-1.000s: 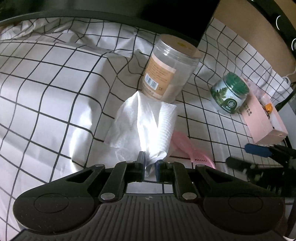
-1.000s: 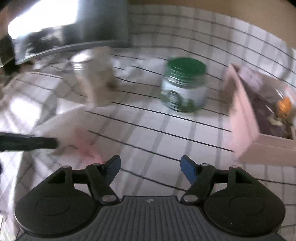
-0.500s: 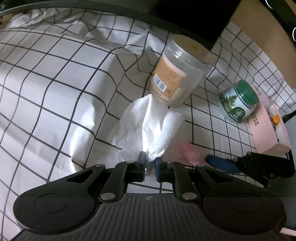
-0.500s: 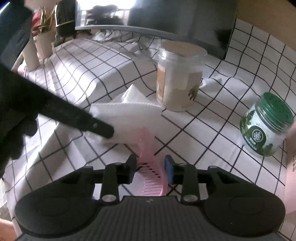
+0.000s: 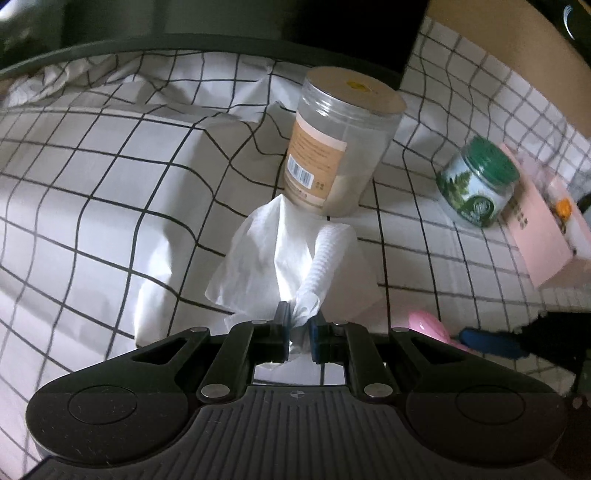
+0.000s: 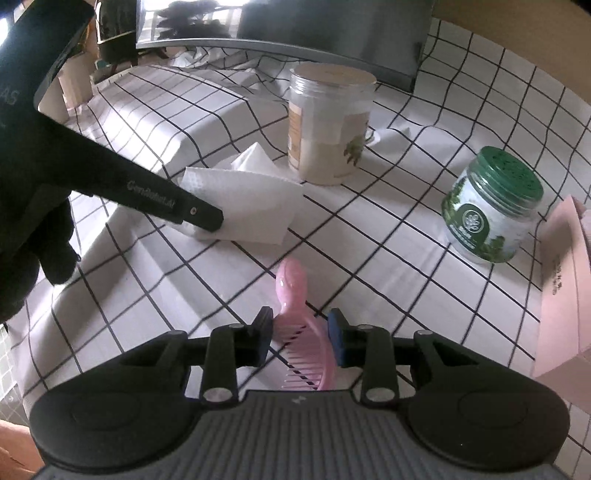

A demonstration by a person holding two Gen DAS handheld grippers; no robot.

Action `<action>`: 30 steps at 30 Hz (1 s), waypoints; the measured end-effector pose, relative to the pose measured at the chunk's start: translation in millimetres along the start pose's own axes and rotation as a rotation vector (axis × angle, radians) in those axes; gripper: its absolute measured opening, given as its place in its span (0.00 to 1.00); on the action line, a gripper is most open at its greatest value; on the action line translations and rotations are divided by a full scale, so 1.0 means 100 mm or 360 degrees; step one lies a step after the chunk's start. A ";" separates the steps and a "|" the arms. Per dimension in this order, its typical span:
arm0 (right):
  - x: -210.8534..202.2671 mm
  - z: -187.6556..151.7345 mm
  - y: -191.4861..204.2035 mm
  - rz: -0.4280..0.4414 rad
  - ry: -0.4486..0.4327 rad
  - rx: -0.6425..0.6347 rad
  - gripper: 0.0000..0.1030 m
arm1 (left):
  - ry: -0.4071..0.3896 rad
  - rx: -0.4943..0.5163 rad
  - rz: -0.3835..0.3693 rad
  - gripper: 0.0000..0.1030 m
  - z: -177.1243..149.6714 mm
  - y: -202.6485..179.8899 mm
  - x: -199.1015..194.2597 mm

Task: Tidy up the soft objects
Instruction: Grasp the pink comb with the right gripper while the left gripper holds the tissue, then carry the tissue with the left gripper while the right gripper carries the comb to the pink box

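Observation:
My left gripper (image 5: pixel 298 325) is shut on a corner of a white paper towel (image 5: pixel 291 258), which lies bunched on the checked cloth in front of a clear jar. The towel also shows in the right wrist view (image 6: pixel 251 199) with the left gripper's finger (image 6: pixel 192 212) on it. My right gripper (image 6: pixel 300 332) is shut on a pink comb (image 6: pixel 303 332), gripped across its back; the handle points away toward the towel. The comb's handle shows in the left wrist view (image 5: pixel 428 325) beside the right gripper's blue pad (image 5: pixel 487 341).
A clear jar with a tan lid (image 5: pixel 336 147) stands behind the towel. A green-lidded jar (image 6: pixel 491 214) stands to the right. A pink box (image 6: pixel 565 280) sits at the far right. A dark monitor (image 6: pixel 332 29) stands at the back on the checked cloth (image 6: pixel 369 258).
The right gripper swung in from the right and closed on the pink comb, drawing it out from under the towel. The left gripper has kept hold of the towel and lifted its corner slightly.

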State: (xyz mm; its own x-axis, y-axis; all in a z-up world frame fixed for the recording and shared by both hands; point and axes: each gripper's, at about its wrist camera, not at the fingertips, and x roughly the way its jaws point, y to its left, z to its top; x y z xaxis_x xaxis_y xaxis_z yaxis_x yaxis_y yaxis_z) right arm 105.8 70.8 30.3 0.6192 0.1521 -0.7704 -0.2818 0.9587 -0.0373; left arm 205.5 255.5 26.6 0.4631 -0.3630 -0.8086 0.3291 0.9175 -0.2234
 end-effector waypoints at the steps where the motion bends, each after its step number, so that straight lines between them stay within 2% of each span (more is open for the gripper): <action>1: -0.01 0.00 -0.02 -0.0005 0.0005 0.0002 0.30 | -0.0012 -0.0022 -0.0006 0.11 0.00 0.00 0.00; 5: -0.11 0.00 -0.10 -0.0023 0.0013 0.0024 0.30 | -0.0091 -0.0064 -0.0056 0.09 0.03 0.02 -0.02; 8: -0.24 0.10 -0.20 -0.0039 -0.0012 0.0023 0.29 | -0.0206 -0.0019 -0.0056 0.08 0.19 -0.01 -0.18; 14: -0.57 0.61 -0.60 -0.0043 -0.0167 0.0061 0.28 | -0.0513 0.0067 0.0033 0.08 0.69 -0.11 -0.75; 18: -0.85 1.00 -1.00 -0.0015 -0.0295 0.0162 0.25 | -0.0713 0.0170 0.0067 0.07 1.01 -0.33 -1.16; 19: -0.94 1.09 -1.12 -0.0004 -0.0332 0.0197 0.21 | -0.0751 0.0208 0.0073 0.07 1.08 -0.41 -1.24; 20: -1.01 1.17 -1.21 0.0002 -0.0358 0.0222 0.09 | -0.0785 0.0250 0.0081 0.07 1.14 -0.49 -1.31; 21: -1.11 1.24 -1.33 0.0000 -0.0384 0.0251 0.08 | -0.0813 0.0287 0.0088 0.07 1.19 -0.56 -1.38; 23: -1.22 1.30 -1.50 -0.0035 -0.0427 0.0268 0.08 | -0.0804 0.0318 0.0081 0.08 1.25 -0.64 -1.43; 25: -1.29 1.26 -1.61 -0.0100 -0.0438 0.0232 0.08 | -0.0724 0.0277 0.0067 0.11 1.27 -0.64 -1.36; 30: -1.08 0.88 -1.61 -0.0024 -0.0296 0.0251 0.08 | -0.0493 0.0176 0.0064 0.12 0.96 -0.50 -0.91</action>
State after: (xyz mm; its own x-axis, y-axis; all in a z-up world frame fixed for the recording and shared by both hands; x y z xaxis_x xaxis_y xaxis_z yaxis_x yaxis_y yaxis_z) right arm 148.8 -78.9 176.1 0.7509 0.1653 -0.6394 -0.1630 0.9846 0.0632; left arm 226.0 227.3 163.0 0.7000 -0.3747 -0.6079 0.3852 0.9149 -0.1204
